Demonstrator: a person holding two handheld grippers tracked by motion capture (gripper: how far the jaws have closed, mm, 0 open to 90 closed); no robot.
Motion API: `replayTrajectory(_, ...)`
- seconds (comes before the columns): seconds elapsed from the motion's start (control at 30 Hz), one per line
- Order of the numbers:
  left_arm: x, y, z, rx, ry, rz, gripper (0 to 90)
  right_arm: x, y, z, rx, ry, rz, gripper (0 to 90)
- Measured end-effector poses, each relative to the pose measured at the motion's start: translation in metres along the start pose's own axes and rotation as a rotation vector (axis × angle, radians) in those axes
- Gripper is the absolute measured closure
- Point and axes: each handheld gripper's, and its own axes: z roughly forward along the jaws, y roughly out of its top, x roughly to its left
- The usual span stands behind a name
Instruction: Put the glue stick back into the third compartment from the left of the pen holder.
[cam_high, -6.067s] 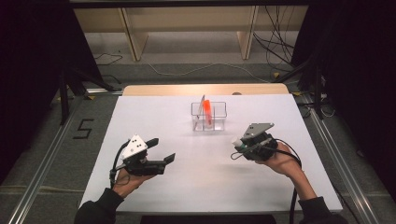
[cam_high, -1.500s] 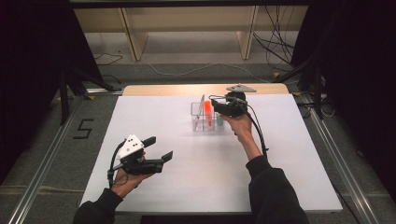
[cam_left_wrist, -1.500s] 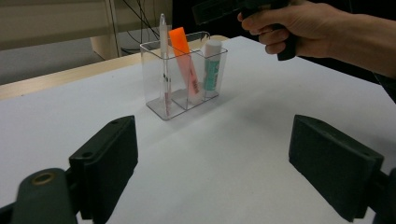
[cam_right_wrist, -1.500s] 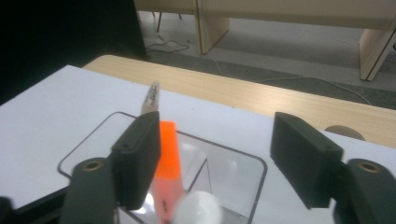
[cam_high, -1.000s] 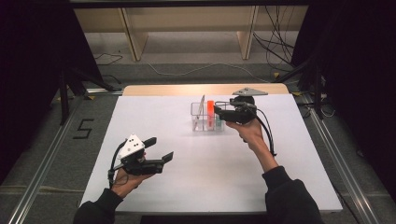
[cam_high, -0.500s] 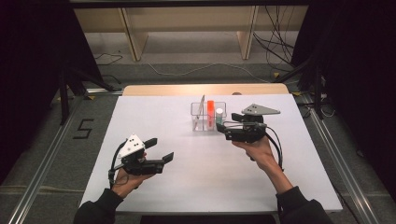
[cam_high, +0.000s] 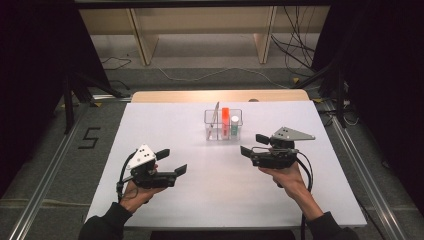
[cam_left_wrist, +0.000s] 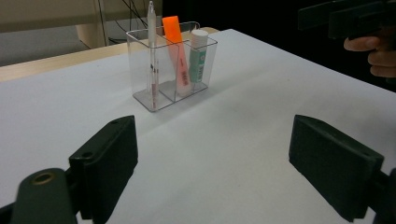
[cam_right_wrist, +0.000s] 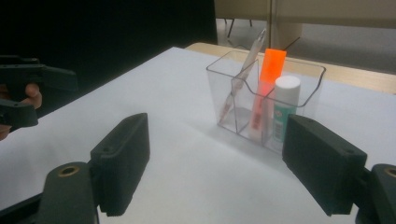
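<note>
A clear three-compartment organizer (cam_high: 208, 126) stands at the table's far middle. It holds a pen (cam_high: 216, 113) on the left, an orange highlighter (cam_high: 225, 119) in the middle and a white glue stick (cam_high: 234, 126) on the right. My right gripper (cam_high: 254, 144) hovers open and empty just right of and nearer than the organizer. At the near left my left gripper (cam_high: 171, 161) is open and empty. In the left gripper view my own gripper (cam_left_wrist: 219, 163) faces the organizer (cam_left_wrist: 140, 60). The right gripper (cam_right_wrist: 222, 163) frames the glue stick (cam_right_wrist: 284, 107) and highlighter (cam_right_wrist: 267, 84).
The white table (cam_high: 150, 115) ends in a wooden strip (cam_high: 180, 96) at the back. Metal rails run along the floor on both sides. Wooden shelf legs and cables lie beyond the far edge. The other hand's gripper (cam_left_wrist: 345, 18) shows at the upper right of the left gripper view.
My right gripper has drawn back from the organizer toward the near right, open and empty. The left gripper has stayed where it was.
</note>
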Motion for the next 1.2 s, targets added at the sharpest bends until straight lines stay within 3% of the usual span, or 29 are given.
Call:
replayTrajectory(0.47,-0.004,-0.001,-0.002,0.009,-0.008,-0.004,15.0,0.010,-0.031,-0.019,-0.002,0.019,-0.048,23.9)
replayTrajectory(0.93,-0.012,-0.007,-0.006,0.030,-0.040,-0.014,14.9,0.010,-0.050,-0.039,-0.028,0.013,-0.032,23.3)
replayTrajectory(1.2,-0.013,-0.008,-0.007,0.024,-0.046,-0.019,14.9,0.008,-0.061,-0.046,-0.010,0.010,-0.027,22.6)
